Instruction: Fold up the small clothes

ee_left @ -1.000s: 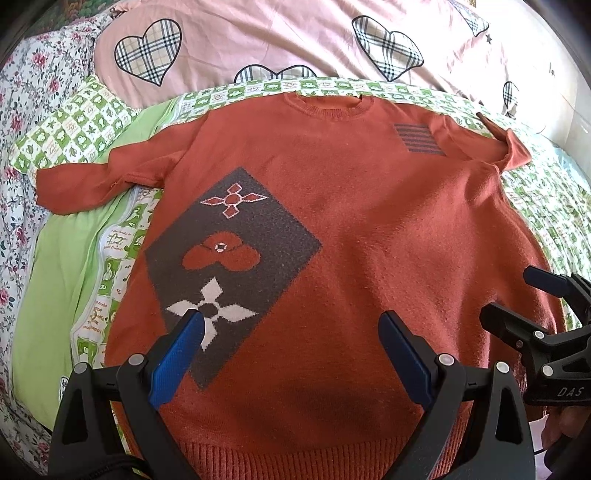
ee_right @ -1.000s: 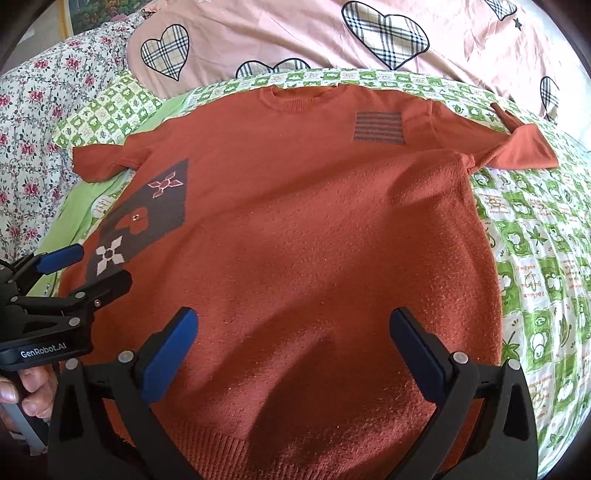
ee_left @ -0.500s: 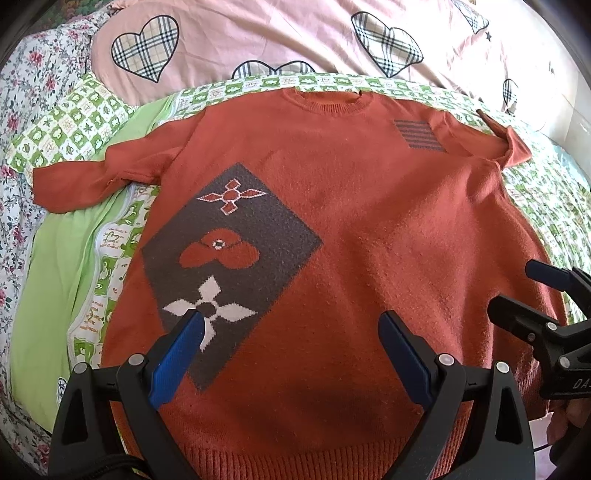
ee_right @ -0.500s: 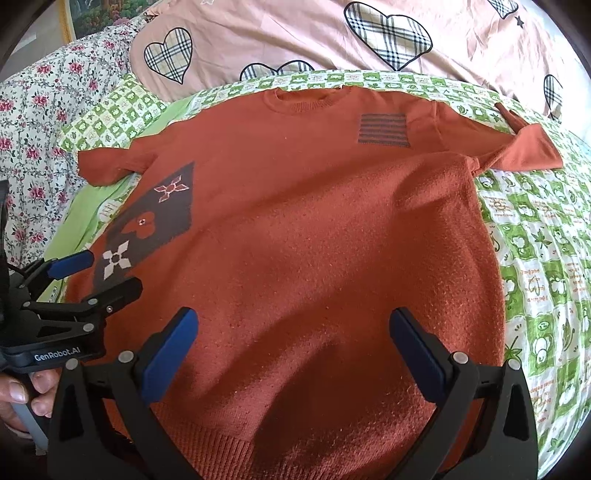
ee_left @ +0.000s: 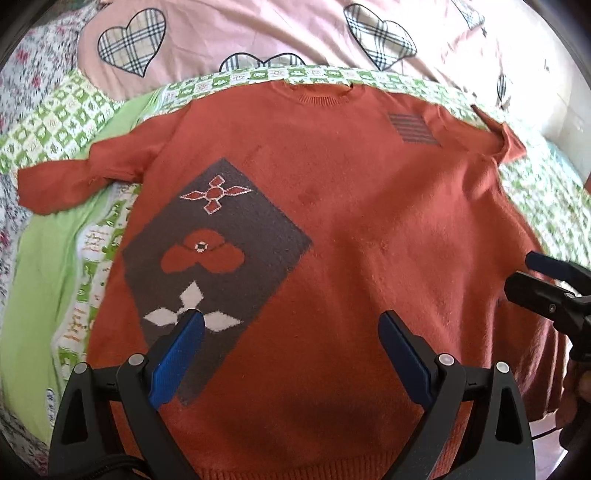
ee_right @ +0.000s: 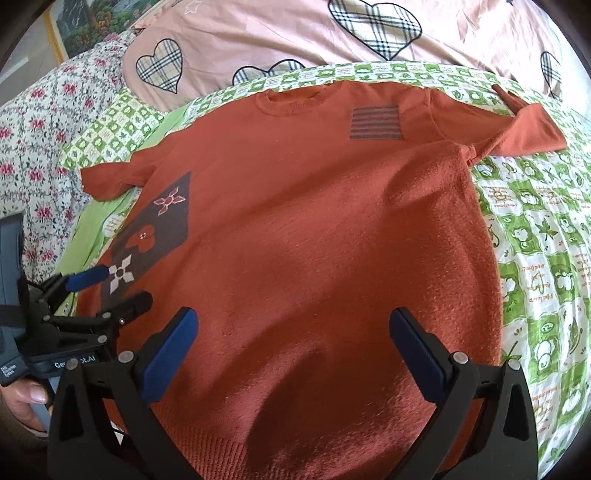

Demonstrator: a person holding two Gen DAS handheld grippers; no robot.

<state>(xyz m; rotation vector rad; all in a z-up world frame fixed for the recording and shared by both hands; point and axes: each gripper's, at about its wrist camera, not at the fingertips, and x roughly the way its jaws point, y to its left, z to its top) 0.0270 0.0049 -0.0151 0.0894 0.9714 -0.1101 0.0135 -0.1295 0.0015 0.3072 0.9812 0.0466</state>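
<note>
An orange knitted sweater (ee_left: 351,221) (ee_right: 314,221) lies flat and face up on the bed, neck at the far side, both sleeves spread out. It has a grey diamond patch (ee_left: 218,254) with flower shapes and a small striped patch (ee_right: 375,122). My left gripper (ee_left: 291,332) hovers open over the lower front, near the hem. My right gripper (ee_right: 293,328) stands open above the hem further right. Each gripper shows at the edge of the other's view: the right gripper (ee_left: 532,277) and the left gripper (ee_right: 122,286). Nothing is held.
The sweater rests on a green-and-white checked quilt (ee_right: 535,236). A pink cover with plaid hearts (ee_left: 258,33) lies beyond the neck, a floral sheet (ee_right: 33,140) at the left. A hand (ee_right: 26,402) holds the left gripper's handle.
Both grippers have shifted slightly left and forward over the sweater; both stay open. The sweater has not moved.
</note>
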